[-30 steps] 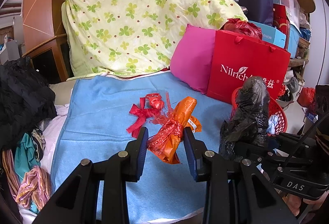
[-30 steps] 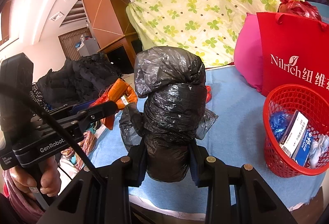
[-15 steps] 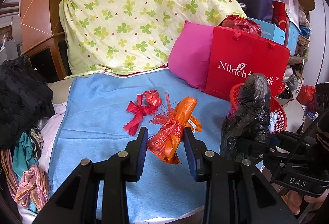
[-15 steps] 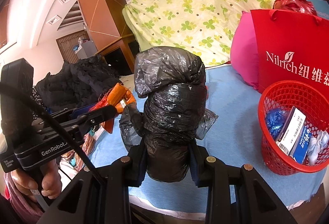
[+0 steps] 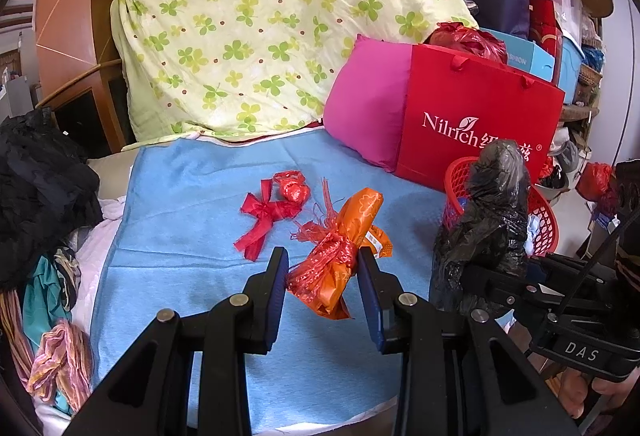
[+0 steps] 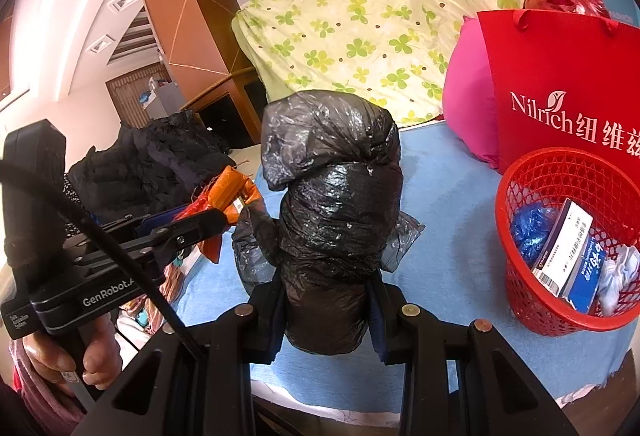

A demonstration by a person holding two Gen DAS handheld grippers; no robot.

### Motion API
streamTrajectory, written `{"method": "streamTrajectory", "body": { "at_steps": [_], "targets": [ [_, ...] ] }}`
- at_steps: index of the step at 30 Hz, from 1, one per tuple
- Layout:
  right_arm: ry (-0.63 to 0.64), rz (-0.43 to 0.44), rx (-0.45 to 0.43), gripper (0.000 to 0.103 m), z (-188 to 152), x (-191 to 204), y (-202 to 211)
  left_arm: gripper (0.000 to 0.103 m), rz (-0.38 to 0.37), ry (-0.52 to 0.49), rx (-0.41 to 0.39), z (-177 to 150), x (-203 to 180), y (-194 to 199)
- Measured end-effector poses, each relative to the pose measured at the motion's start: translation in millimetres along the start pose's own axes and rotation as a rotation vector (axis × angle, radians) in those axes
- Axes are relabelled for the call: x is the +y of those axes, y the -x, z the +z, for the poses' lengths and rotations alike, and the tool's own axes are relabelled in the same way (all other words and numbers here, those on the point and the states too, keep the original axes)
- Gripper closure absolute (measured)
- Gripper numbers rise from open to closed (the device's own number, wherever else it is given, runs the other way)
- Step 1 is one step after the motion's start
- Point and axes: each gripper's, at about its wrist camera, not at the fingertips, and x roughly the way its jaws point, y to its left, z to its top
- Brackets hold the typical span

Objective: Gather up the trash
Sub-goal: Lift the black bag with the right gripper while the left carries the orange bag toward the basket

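- Left gripper (image 5: 323, 278): fingers pinch the orange wrapper bundle (image 5: 345, 256), tied with red netting, held above the blue cloth (image 5: 192, 204).
- Right gripper (image 6: 327, 310): fingers clamp the black plastic bag (image 6: 334, 220), upright, near the cloth's front edge.
- Right wrist view only: the red basket (image 6: 532, 300) interior, holding a white box (image 6: 560, 248) and blue wrappers, just right of the bag.
- Left wrist view only: a red ribbon bow (image 5: 269, 214) on open cloth beyond the bundle.
- Behind: a pink pillow (image 5: 368, 108), red paper bag (image 5: 480, 124) and clover-print quilt (image 5: 260, 28) close off the far edge.
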Motion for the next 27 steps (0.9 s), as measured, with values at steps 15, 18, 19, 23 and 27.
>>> {"method": "streamTrajectory", "body": {
  "at_steps": [15,18,19,23,27],
  "targets": [
    [-0.039,-0.006,-0.022,0.067,-4,-17,12,0.066,-0.008,-0.039,0.028,3,-19,-10],
    [-0.051,-0.006,-0.029,0.067,-4,-25,15,0.066,-0.010,-0.052,0.033,3,-25,-13],
    [-0.054,-0.008,-0.032,0.067,-4,-27,16,0.066,-0.011,-0.056,0.036,4,-27,-13],
    [-0.068,-0.014,-0.046,0.067,-5,-34,23,0.066,-0.014,-0.074,0.041,6,-38,-17],
    [-0.086,-0.023,-0.063,0.067,-4,-47,31,0.066,-0.018,-0.100,0.046,10,-52,-21]
  ]
}}
